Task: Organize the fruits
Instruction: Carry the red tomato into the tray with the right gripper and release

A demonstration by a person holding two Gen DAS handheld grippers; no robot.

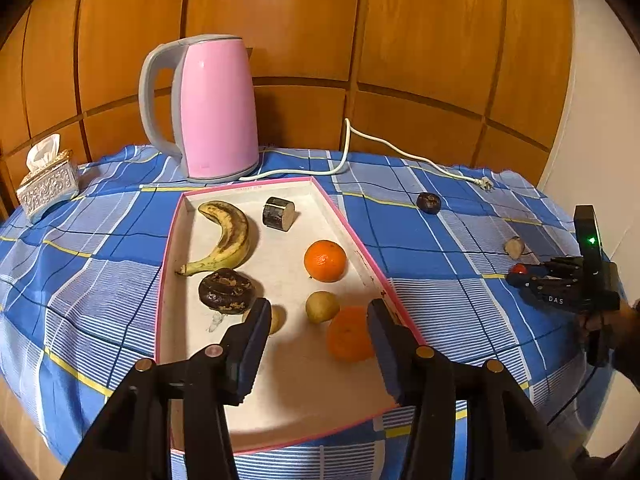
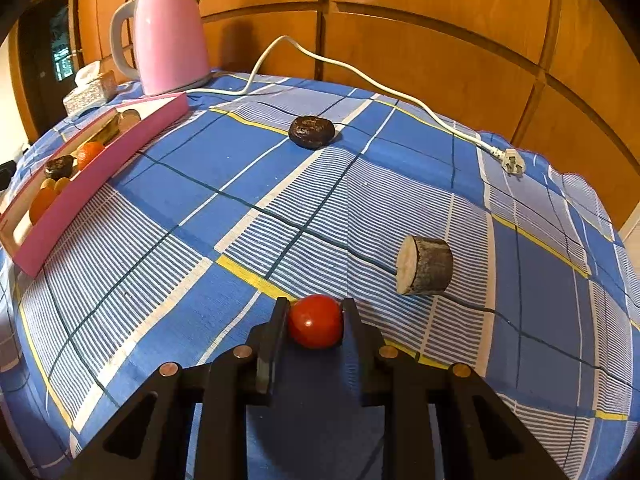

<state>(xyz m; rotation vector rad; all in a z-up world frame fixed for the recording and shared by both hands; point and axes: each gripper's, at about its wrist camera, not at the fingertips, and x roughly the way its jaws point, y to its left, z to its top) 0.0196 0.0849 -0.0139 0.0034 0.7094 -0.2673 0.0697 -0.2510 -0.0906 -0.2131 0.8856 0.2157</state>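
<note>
Right hand-held gripper (image 2: 315, 310) is clamping a small red fruit (image 2: 315, 327) between its two fingers, near the bench's right edge, over the blue plaid cloth (image 2: 200, 168). White letters "DAS" are showing on this gripper's body in the left wrist view; a green light is glowing on it.

Left hand-held gripper (image 1: 319, 312) is hovering with fingers spread apart and holding nothing, over the near end of the pink-rimmed tray (image 1: 348, 222).

Tray is sitting at the bench's middle, holding: a spotted banana (image 1: 226, 238) at its far left, a bark-covered log slice (image 1: 279, 213) at its far end, an orange (image 1: 325, 261) beside its right wall, a dark wrinkled fruit (image 1: 226, 291), two small yellowish fruits, one at (image 1: 322, 306), and a second orange (image 1: 349, 334) partly hidden behind the left gripper's right finger. Faint writing on the tray's far rim is too blurred to read.

Outside the tray, on the cloth: another dark fruit (image 2: 311, 132) toward the far edge, another log slice (image 2: 425, 265) lying on its side near the right edge.

A pink kettle (image 1: 216, 110) is standing at the far edge, its white cord (image 2: 360, 74) lying unplugged; tissue box (image 1: 49, 184) at the far left corner.
</note>
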